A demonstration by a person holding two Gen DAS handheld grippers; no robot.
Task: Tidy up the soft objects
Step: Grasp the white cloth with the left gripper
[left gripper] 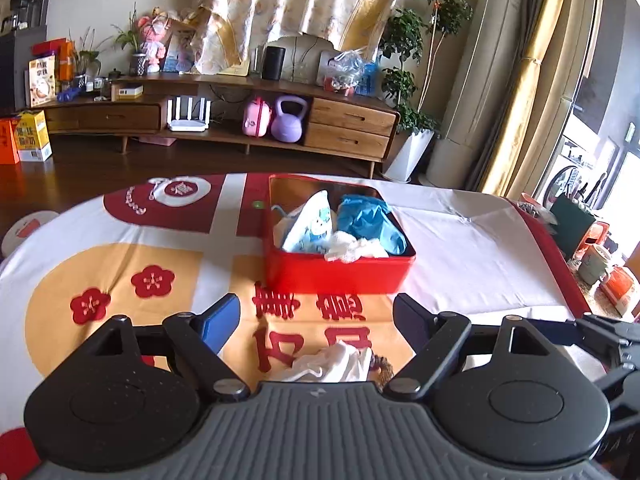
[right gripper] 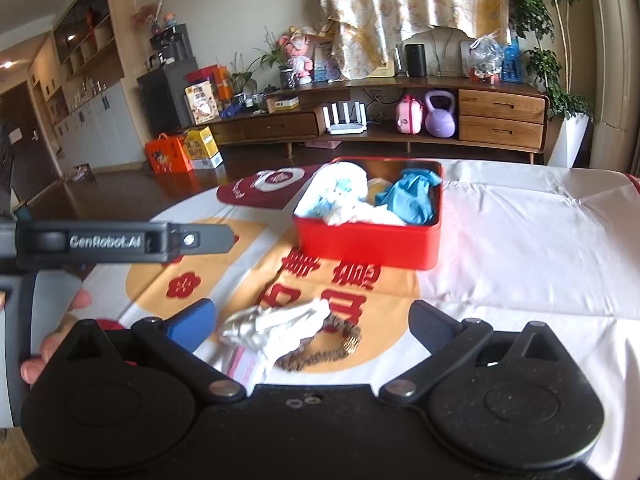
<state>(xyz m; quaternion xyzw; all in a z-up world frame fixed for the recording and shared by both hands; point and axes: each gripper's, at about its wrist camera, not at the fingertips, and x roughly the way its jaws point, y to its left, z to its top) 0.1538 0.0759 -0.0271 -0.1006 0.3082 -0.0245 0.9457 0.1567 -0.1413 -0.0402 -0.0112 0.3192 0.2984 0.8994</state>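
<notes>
Right gripper (right gripper: 312,322) fingers spread wide, nothing pinched, hovering over crumpled white soft cloth (right gripper: 276,330) on printed tablecloth (right gripper: 520,240); left gripper (left gripper: 318,316) likewise spread, empty

Brown fuzzy scrunchie band (right gripper: 320,354) lies touching cloth, partly under it

Red rectangular metal tin (right gripper: 368,246) beyond, already holding blue glove, white bits

Cloth looks light, limp, will sag: pinch bunched middle fold, not loose edge, or band may drag along

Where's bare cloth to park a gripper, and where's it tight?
Free: white tablecloth right of the red tin, and the plum-blossom patch to its left. Crowded: near edge, where the white cloth and brown scrunchie lie between the open right gripper. The tin is nearly full.
</notes>
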